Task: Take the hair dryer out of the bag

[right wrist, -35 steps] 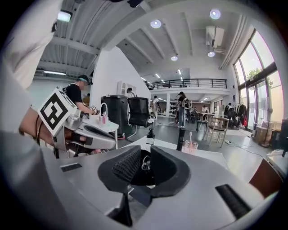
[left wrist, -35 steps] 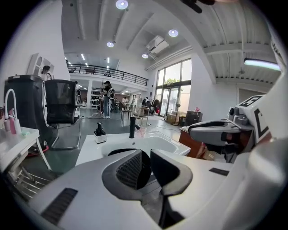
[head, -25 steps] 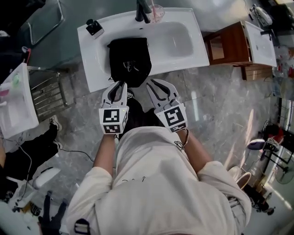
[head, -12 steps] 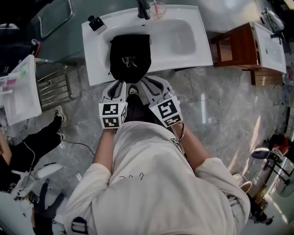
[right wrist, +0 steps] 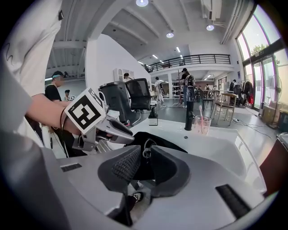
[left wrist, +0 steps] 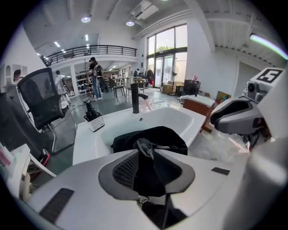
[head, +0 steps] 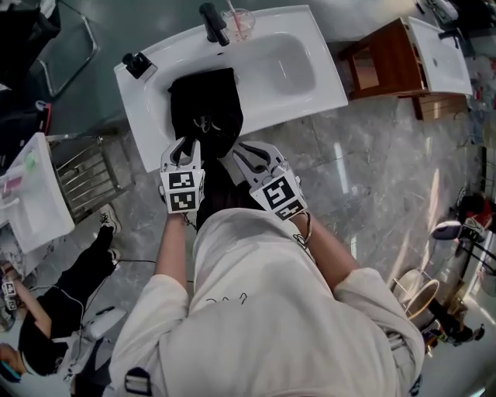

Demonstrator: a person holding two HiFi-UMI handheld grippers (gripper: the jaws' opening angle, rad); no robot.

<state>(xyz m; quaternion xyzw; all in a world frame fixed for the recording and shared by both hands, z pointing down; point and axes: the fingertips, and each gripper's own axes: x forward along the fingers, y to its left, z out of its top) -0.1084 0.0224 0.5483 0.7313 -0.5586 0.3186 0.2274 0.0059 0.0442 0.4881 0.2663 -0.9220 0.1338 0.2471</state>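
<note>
I'm bringing both tongs to the bag (head: pixel 203 97) lying in the sink (head: pixel 298 70) (dryer not showing, probably inside). Left tongs (head: pixel 186 146) are just opening, half wide, with the cord (head: pixel 203 124) ahead and unpinched. Right tongs (head: pixel 242 152) are sitting narrow, gripping nothing. Next move is calling for pinching the bag's mouth and spreading it.

There are 3 white basins: the near basin (head: pixel 310 87), a 2nd basin (head: pixel 443 48) set on 1 wooden cabinet (head: pixel 380 68), and a 3rd basin (head: pixel 31 203) at the left. 1 black bag (head: pixel 203 101) lies in the near one. On its rim stand 1 black tap (head: pixel 213 22), 1 pump bottle (head: pixel 139 63) and 1 clear cup (head: pixel 242 23) holding 1 pink toothbrush (right wrist: pixel 200 116).

There are 2 grippers, the left gripper (head: pixel 186 146) and the right gripper (head: pixel 242 153). The left one's jaws have just been opening, and the bag's cloth shows in the gap. There are also 2 marker cubes, 1 metal rack (head: pixel 85 174) and 1 office chair (left wrist: pixel 42 96).
</note>
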